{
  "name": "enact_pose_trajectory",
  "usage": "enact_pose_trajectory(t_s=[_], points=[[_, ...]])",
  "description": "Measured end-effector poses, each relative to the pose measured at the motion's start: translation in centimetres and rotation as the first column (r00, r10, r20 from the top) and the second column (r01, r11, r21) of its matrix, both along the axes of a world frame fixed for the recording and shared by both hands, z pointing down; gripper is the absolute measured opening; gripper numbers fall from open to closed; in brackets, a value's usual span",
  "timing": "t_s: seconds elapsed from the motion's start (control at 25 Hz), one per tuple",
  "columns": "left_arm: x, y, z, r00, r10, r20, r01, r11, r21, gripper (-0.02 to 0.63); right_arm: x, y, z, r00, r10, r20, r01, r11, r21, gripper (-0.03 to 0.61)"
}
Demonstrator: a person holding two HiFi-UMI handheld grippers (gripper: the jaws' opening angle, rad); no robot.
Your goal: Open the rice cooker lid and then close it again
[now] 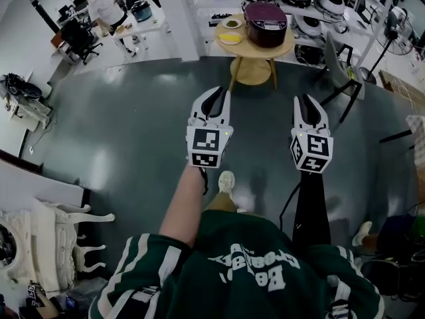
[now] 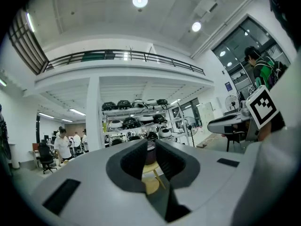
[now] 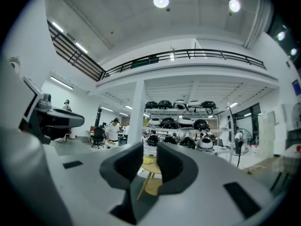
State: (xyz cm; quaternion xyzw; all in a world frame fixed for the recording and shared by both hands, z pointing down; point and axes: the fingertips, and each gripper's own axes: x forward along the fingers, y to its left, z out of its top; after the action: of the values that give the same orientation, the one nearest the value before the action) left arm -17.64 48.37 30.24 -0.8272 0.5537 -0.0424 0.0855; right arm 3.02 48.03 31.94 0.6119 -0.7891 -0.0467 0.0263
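Fabric of a dark green jersey with white stripes and white lettering (image 1: pixel 252 268) lies nearest, at the bottom of the head view. A bare forearm reaches out from it to the left gripper (image 1: pixel 214 93), and a black sleeve to the right gripper (image 1: pixel 307 100). Both tools are white with dark jaws and each carries a cube with black-and-white square markers. They are held level, side by side and a little apart, above a glossy dark grey floor (image 1: pixel 133 125). The left gripper's jaws stand practically together with nothing between them. The right gripper's jaws keep a narrow gap, also with nothing in it; only the distant furniture shows through. Well ahead of both tools, and slightly right of the left one, stands a small round light-wood table with splayed legs and a lower shelf (image 1: pixel 282 47). The dark maroon rice cooker with a silver panel on top (image 1: pixel 265 24) sits on it with its lid down, well beyond reach of either gripper. On the tabletop to the left of the cooker lie a yellow plate (image 1: pixel 230 38) and a small white dish (image 1: pixel 232 23). Beyond the table rise white shelves holding round black and white appliances (image 3: pixel 178 112). Far off to the left of the left gripper, a person in a white shirt (image 1: pixel 104 6) stands at a desk.
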Motion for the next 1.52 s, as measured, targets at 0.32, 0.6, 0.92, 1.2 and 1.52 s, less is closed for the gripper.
enact_pose_trajectory(t_s=[0.32,0.6,0.92,1.2,1.52], points=[[-1.0,-6.7,-0.2,0.997,0.001,-0.074,0.000,1.000,0.012,0.219,-1.3,-6.5,0.7,1.000,-0.026,-0.012,0.026,1.000,-0.013,0.132],[-1.7,-15.2,-0.1,0.998,0.040,-0.056,-0.040,0.999,0.002,0.219,-2.5,-14.9,0.5,1.000,-0.017,-0.002,0.016,1.000,-0.022,0.138],[-2.5,-27.3,-0.5,0.995,0.092,-0.047,-0.092,0.996,-0.008,0.218,-4.0,-26.2,-0.3,1.000,0.012,-0.002,-0.012,1.000,-0.025,0.140],[-2.7,-37.0,-0.9,0.988,0.148,-0.044,-0.148,0.989,0.004,0.212,-4.8,-35.2,-0.2,0.998,0.057,-0.003,-0.057,0.998,-0.038,0.143],[-0.9,-43.9,-0.1,0.973,0.226,-0.056,-0.227,0.974,-0.016,0.213,-4.3,-41.5,0.8,0.995,0.103,-0.008,-0.103,0.993,-0.061,0.150]])
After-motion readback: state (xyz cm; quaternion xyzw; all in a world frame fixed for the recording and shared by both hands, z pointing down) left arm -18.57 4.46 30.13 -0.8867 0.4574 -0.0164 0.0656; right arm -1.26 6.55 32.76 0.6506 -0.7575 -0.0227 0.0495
